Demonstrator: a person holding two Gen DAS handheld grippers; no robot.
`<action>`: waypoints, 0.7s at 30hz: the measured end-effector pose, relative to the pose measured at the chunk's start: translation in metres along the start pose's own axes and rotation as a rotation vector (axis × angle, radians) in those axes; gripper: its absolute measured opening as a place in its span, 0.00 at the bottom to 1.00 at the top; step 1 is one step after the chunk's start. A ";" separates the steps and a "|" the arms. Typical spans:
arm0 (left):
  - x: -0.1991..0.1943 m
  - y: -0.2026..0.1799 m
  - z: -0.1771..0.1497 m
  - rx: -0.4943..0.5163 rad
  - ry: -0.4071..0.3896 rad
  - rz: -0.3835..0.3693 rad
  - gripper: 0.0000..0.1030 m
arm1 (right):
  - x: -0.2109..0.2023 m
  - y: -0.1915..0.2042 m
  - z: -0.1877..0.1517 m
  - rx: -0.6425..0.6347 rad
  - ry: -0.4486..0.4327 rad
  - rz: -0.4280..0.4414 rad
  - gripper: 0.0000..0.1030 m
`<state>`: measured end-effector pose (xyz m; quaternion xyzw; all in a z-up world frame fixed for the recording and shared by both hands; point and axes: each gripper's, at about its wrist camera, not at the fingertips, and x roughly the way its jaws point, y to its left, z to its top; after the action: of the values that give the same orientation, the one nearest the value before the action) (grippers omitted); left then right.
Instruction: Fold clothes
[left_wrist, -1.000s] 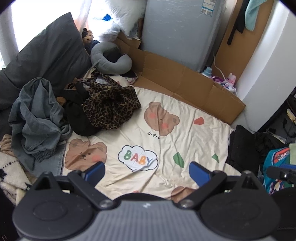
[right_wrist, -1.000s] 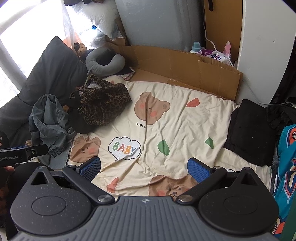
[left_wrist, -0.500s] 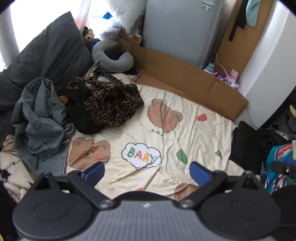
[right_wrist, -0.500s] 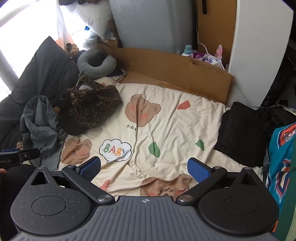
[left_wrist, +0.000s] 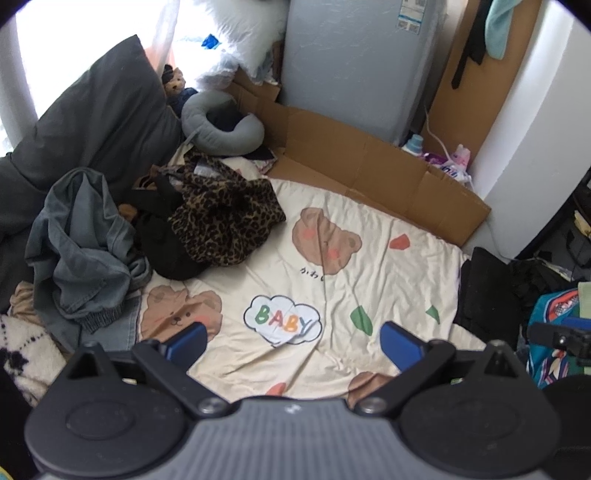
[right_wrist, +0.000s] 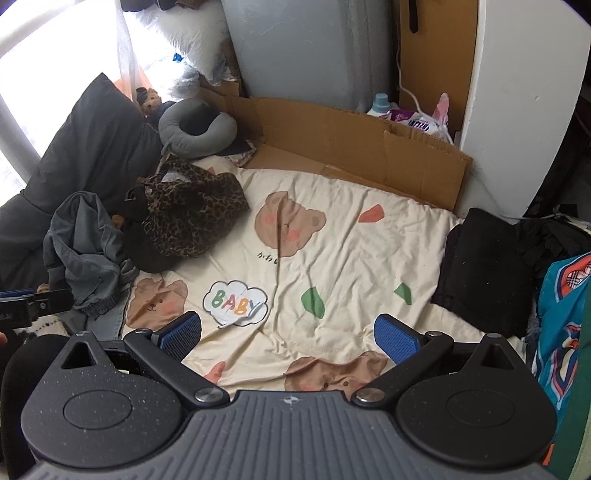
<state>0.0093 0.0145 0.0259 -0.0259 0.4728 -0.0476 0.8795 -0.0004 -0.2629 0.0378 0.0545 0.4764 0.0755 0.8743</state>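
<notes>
I am holding both tools above the bear sheet (left_wrist: 369, 280), and they are drifting a little, so the view is sliding over the bed. My left gripper (left_wrist: 291, 341) and right gripper (right_wrist: 288, 330) are both spread wide, gripping nothing. The clothes (left_wrist: 221, 218) are lying heaped at the sheet's far left, untouched; folding is not yet starting.

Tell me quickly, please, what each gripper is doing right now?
Left gripper: open, holding nothing, above the cream bear-print blanket.
Right gripper: open, holding nothing, above the same blanket.
</notes>
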 end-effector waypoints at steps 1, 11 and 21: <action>-0.001 0.000 0.001 -0.003 -0.002 -0.003 0.98 | -0.001 0.001 0.001 0.004 -0.004 0.000 1.00; -0.020 0.009 0.012 0.002 -0.035 -0.012 0.98 | -0.018 0.021 0.010 -0.020 -0.024 0.011 1.00; -0.033 0.024 0.033 0.000 -0.058 0.008 0.98 | -0.023 0.042 0.024 -0.059 -0.056 0.067 1.00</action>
<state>0.0202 0.0416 0.0693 -0.0253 0.4473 -0.0432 0.8930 0.0044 -0.2262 0.0764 0.0470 0.4472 0.1173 0.8855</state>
